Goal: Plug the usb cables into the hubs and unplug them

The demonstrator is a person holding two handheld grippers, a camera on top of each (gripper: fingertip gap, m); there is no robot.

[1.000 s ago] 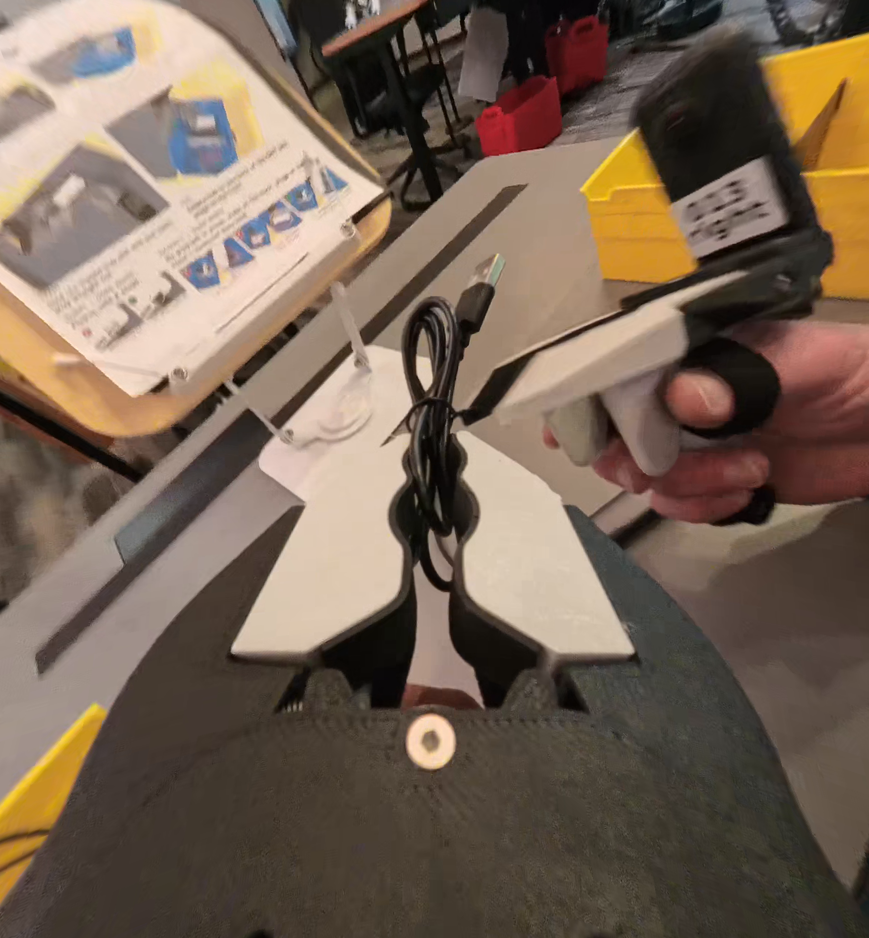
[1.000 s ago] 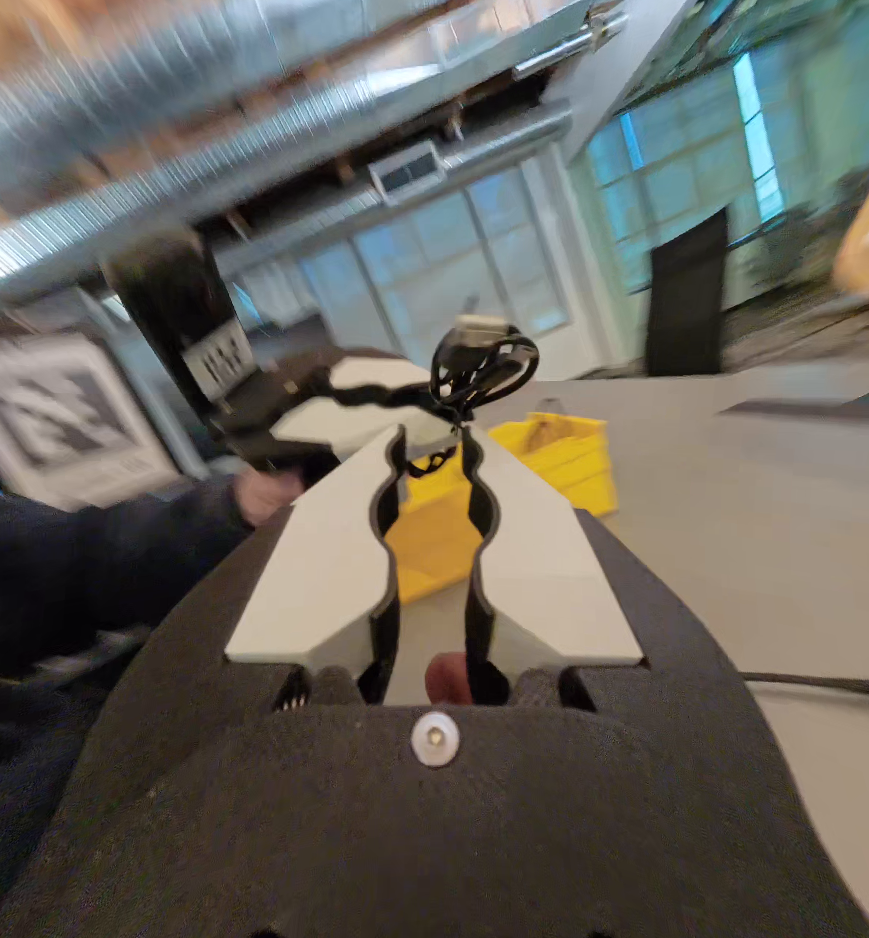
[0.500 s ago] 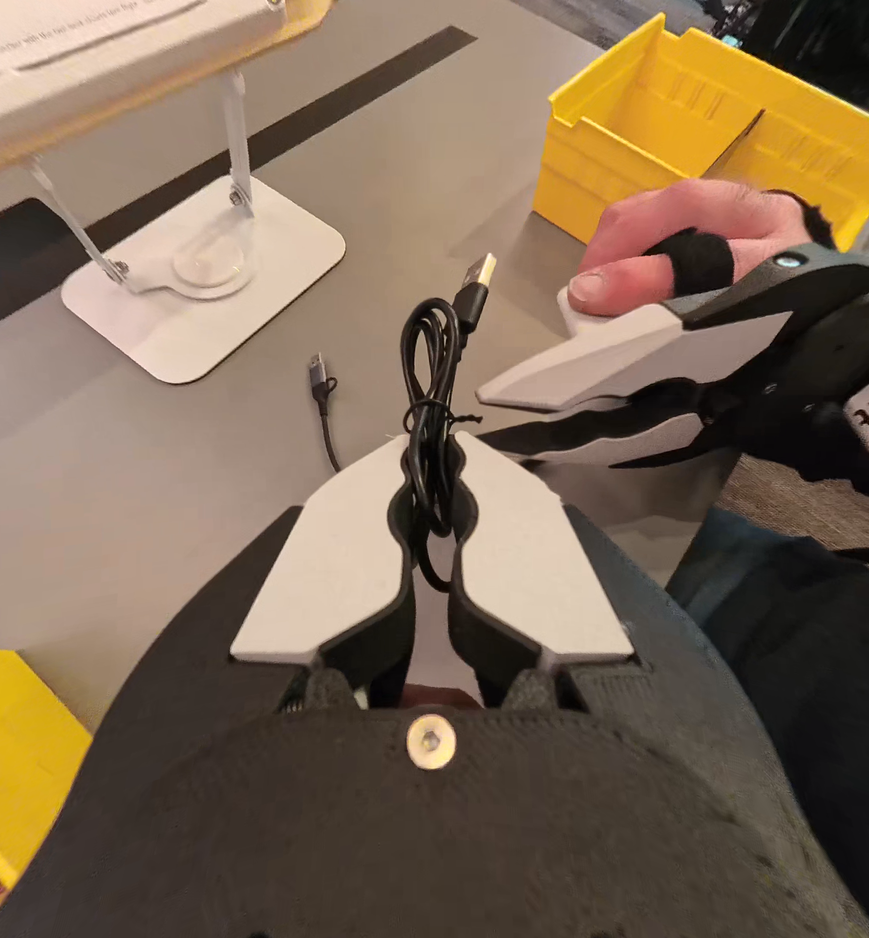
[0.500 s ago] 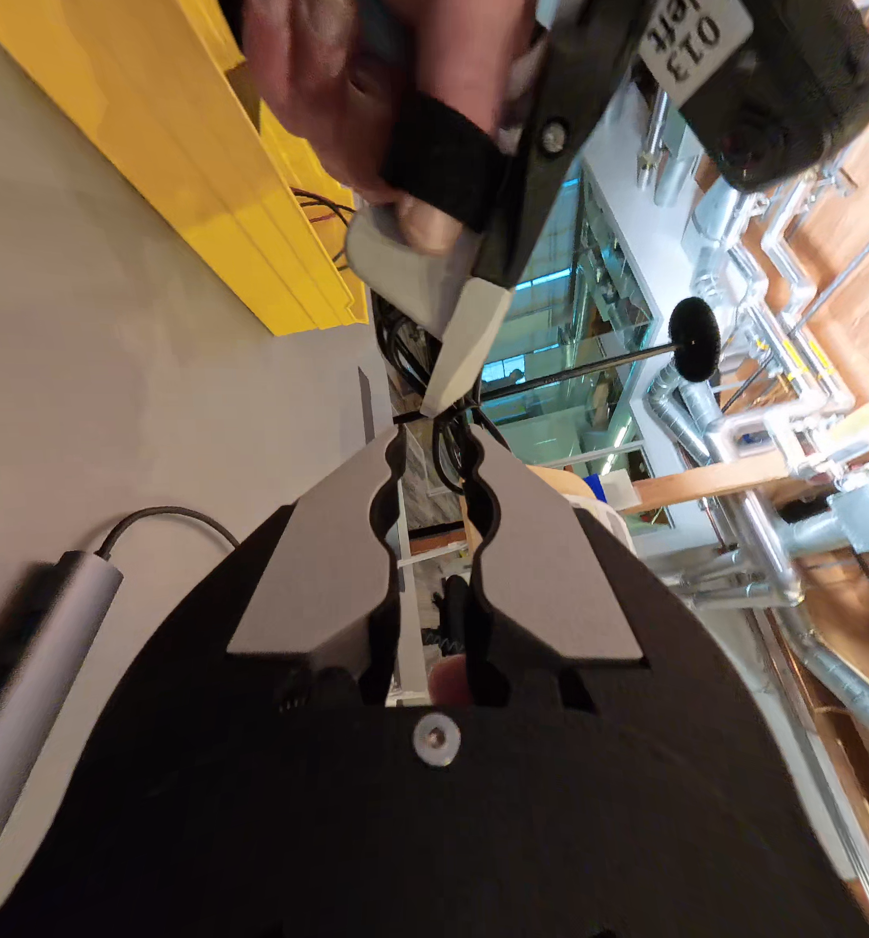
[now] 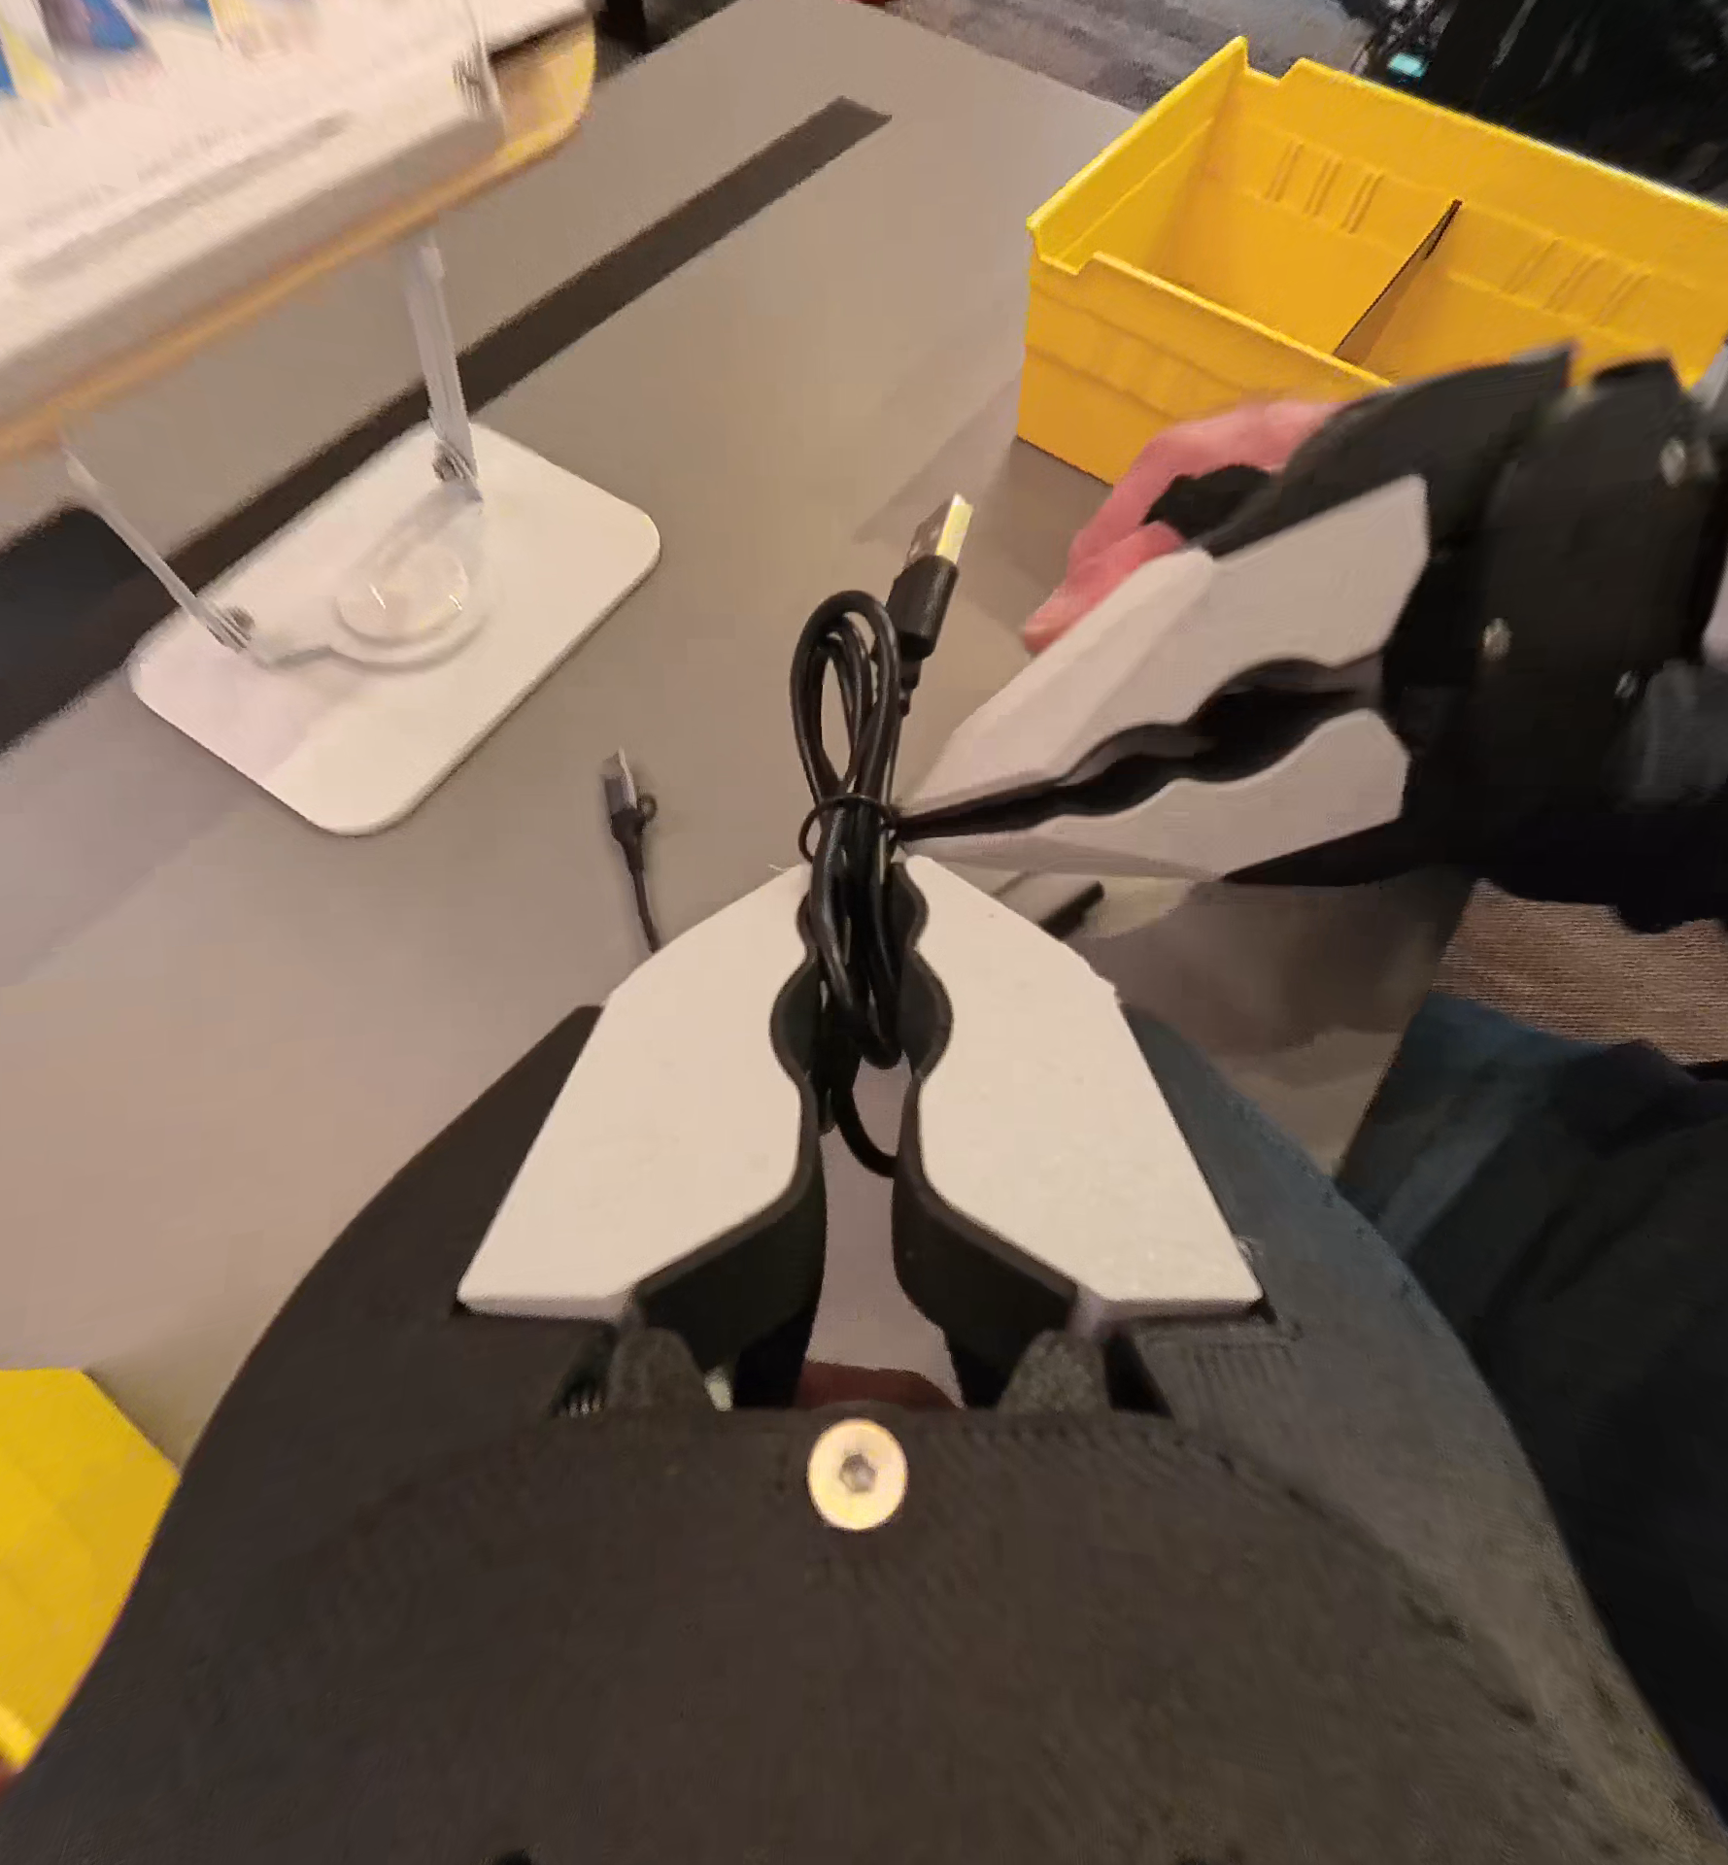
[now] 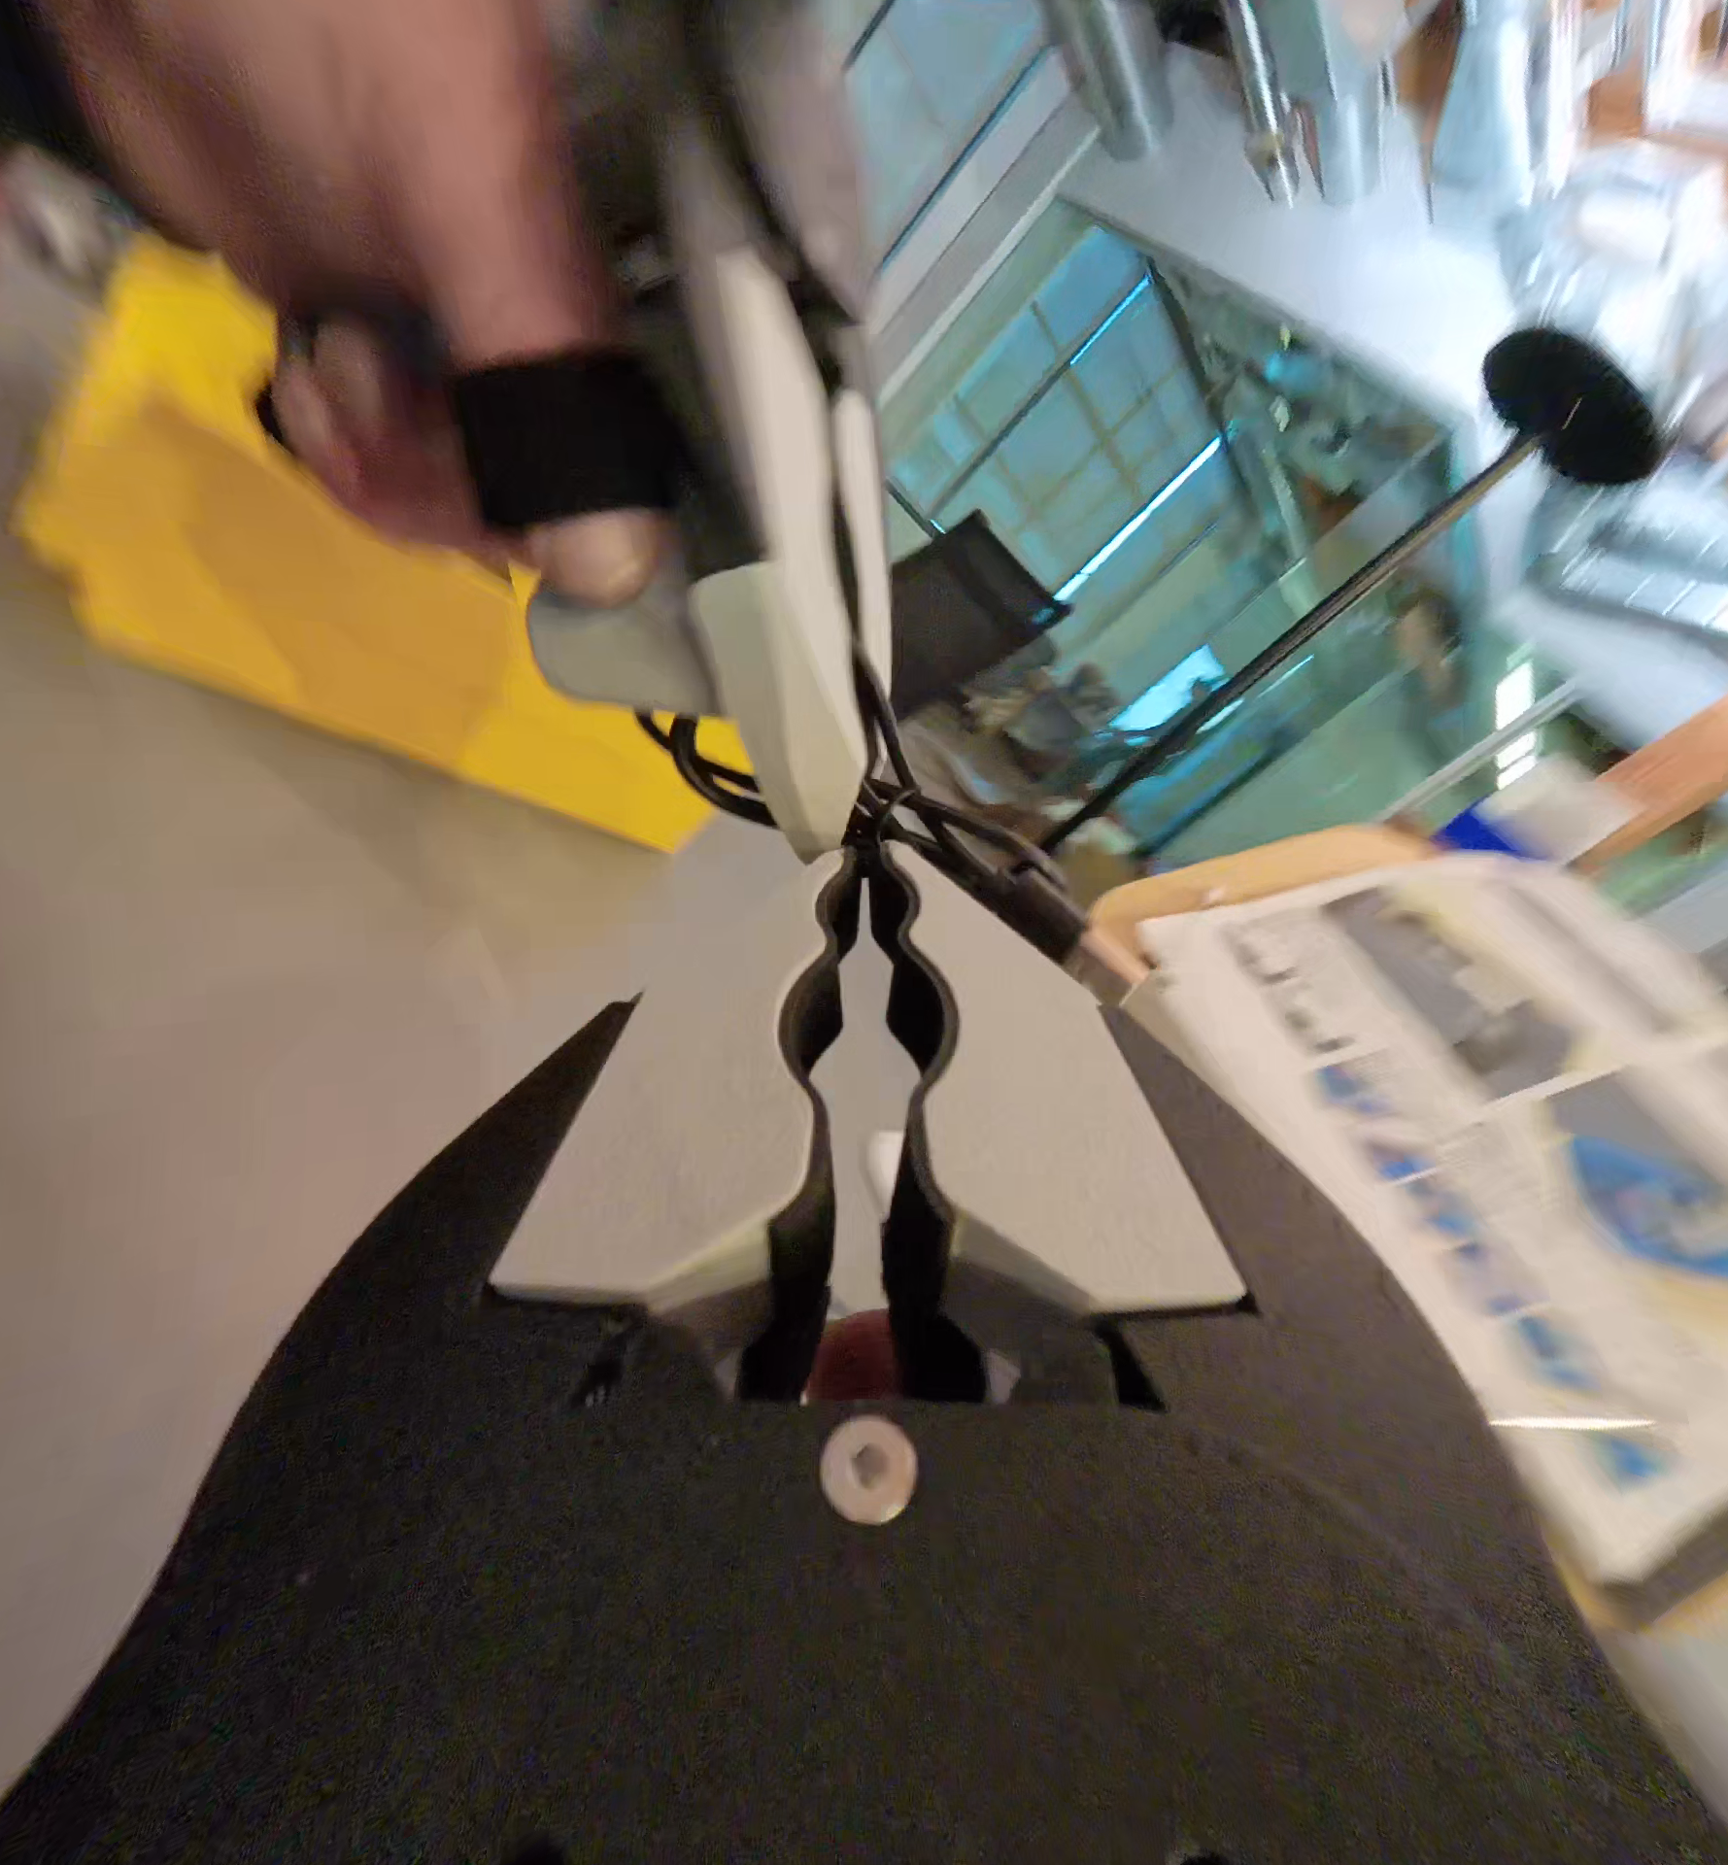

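A coiled black usb cable [image 5: 844, 727] is bound by a thin tie [image 5: 844, 815]. Its USB-A plug [image 5: 932, 570] sticks up, and its small plug [image 5: 622, 797] hangs down towards the grey table [image 5: 234, 1060]. My left gripper [image 5: 854, 888] is shut on the lower part of the coil. My right gripper [image 5: 905, 823] comes in from the right, its tips pinched shut at the tie. In the blurred right wrist view my right gripper [image 6: 865, 868] is shut on the cable [image 6: 950, 858], right below the left gripper's fingers [image 6: 799, 727].
A yellow divided bin [image 5: 1344, 252] stands at the back right. A stand with an instruction sheet has its white base [image 5: 537, 565] at the back left. Another yellow bin [image 5: 12, 1514] sits at the near left edge.
My right gripper has closed its tips on the tie at the coil and rolled a little. My left gripper still holds the cable in the same way.
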